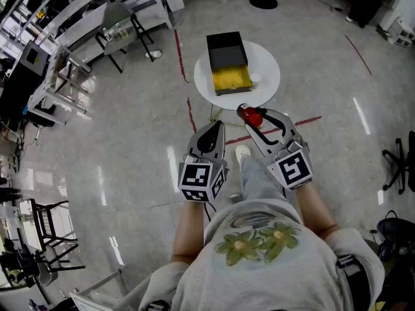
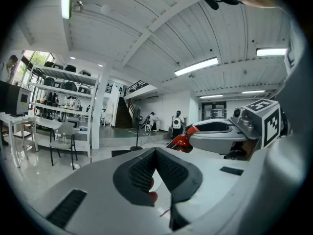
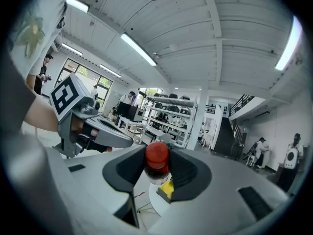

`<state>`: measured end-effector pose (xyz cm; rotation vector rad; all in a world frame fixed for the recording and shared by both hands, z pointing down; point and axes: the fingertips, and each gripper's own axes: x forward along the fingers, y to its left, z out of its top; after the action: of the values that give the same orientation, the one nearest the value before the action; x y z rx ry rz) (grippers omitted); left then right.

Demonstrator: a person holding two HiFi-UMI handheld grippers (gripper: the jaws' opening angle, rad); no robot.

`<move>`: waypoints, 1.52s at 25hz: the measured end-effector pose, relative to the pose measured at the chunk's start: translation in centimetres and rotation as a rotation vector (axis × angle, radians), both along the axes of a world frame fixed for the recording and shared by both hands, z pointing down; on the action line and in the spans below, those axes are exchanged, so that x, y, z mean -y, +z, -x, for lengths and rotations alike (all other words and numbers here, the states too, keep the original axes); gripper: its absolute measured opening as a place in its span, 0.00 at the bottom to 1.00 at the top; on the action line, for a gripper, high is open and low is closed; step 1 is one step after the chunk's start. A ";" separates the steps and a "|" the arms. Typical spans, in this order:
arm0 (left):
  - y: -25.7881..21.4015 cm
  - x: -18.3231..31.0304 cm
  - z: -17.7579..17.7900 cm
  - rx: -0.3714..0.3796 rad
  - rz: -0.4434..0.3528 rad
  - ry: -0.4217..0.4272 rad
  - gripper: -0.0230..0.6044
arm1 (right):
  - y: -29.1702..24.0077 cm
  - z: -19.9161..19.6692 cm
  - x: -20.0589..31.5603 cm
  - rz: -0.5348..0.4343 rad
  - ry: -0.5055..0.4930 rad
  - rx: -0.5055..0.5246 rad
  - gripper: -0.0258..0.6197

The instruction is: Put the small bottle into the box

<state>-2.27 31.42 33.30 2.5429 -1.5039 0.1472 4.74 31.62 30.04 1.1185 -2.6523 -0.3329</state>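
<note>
The small bottle has a red cap and a clear body. My right gripper is shut on it, held above the floor short of the round white table. In the right gripper view the bottle stands upright between the dark pads. On the table lies the box, black with a yellow inside, open upward. My left gripper hangs beside the right one, shut and with nothing in it. In the left gripper view its jaws meet, and the red bottle shows beyond them.
A small white object lies on the table beside the box. Red tape lines cross the glossy floor. Chairs and desks stand at the far left, a black stand base behind the table, and an office chair at the right.
</note>
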 end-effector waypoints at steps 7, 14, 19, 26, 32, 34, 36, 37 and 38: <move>0.4 5.2 0.5 0.006 0.002 0.002 0.04 | 0.5 0.5 5.2 0.016 -0.007 0.006 0.27; 0.2 12.3 0.6 0.025 0.006 0.000 0.04 | 0.6 0.7 12.4 0.029 -0.026 0.004 0.27; 0.3 16.7 1.2 0.030 0.012 -0.018 0.04 | 0.8 1.3 17.4 0.036 -0.048 -0.006 0.27; 1.0 22.8 1.7 0.023 0.025 -0.048 0.04 | 1.5 1.7 23.9 0.055 -0.082 -0.018 0.27; 1.5 26.9 2.4 0.015 0.041 -0.070 0.04 | 1.9 2.6 28.4 0.067 -0.110 -0.028 0.27; 1.8 28.0 2.8 0.014 0.050 -0.075 0.04 | 2.1 3.0 29.5 0.074 -0.116 -0.029 0.27; 2.2 29.0 2.9 0.011 0.057 -0.078 0.04 | 2.5 3.2 30.7 0.082 -0.119 -0.029 0.27; 2.4 29.6 3.0 0.010 0.060 -0.080 0.04 | 2.7 3.3 31.3 0.087 -0.120 -0.029 0.27; 2.6 30.1 3.1 0.008 0.064 -0.081 0.04 | 2.9 3.3 31.8 0.093 -0.121 -0.031 0.27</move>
<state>-5.34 1.36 35.90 2.4307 -1.5757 0.1915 1.40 -0.16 32.98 0.9207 -2.6841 -0.2440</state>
